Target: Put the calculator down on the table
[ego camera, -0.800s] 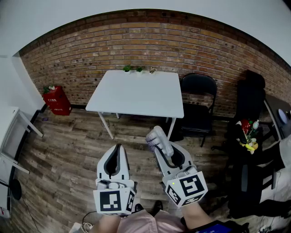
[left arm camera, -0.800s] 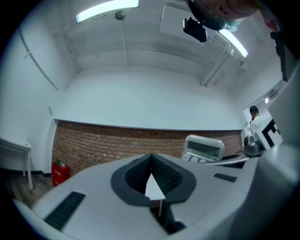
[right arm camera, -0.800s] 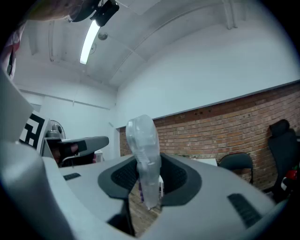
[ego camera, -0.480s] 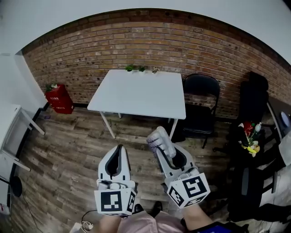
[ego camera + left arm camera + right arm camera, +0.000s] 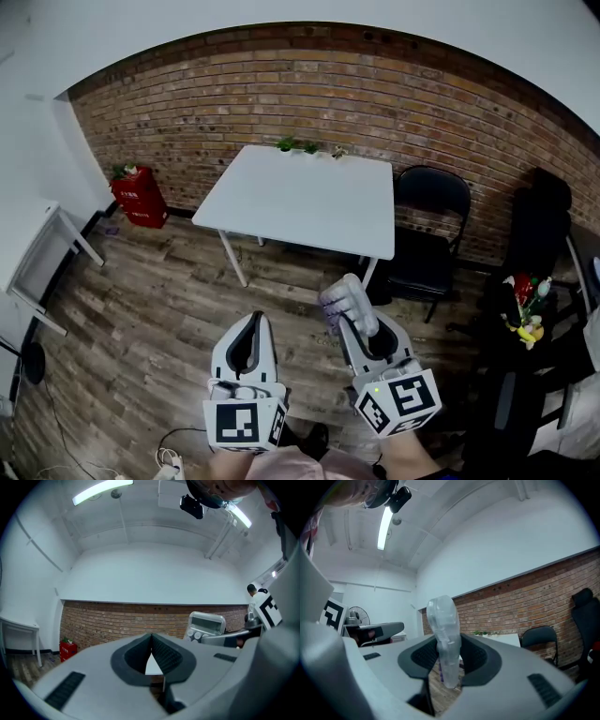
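The calculator (image 5: 346, 304) is a pale grey slab, held edge-up over the wooden floor with my right gripper (image 5: 362, 325) shut on its lower part. In the right gripper view the calculator (image 5: 445, 637) stands upright between the dark pads. From the left gripper view the calculator's (image 5: 205, 626) display and keys show at the right. My left gripper (image 5: 248, 325) is level beside the right one, shut and empty, its tips (image 5: 151, 637) touching. The white table (image 5: 302, 201) stands ahead against the brick wall, apart from both grippers.
Small potted plants (image 5: 298, 146) line the table's far edge. A black chair (image 5: 427, 227) stands right of the table, with more dark furniture (image 5: 534, 230) and bright items beyond. A red box (image 5: 139, 195) sits by the wall at left, and a white desk (image 5: 39, 270) nearer.
The head view has swung left, so the table and chair sit further right and the grippers lower in the frame. The right gripper still holds the calculator; both grippers stay side by side.
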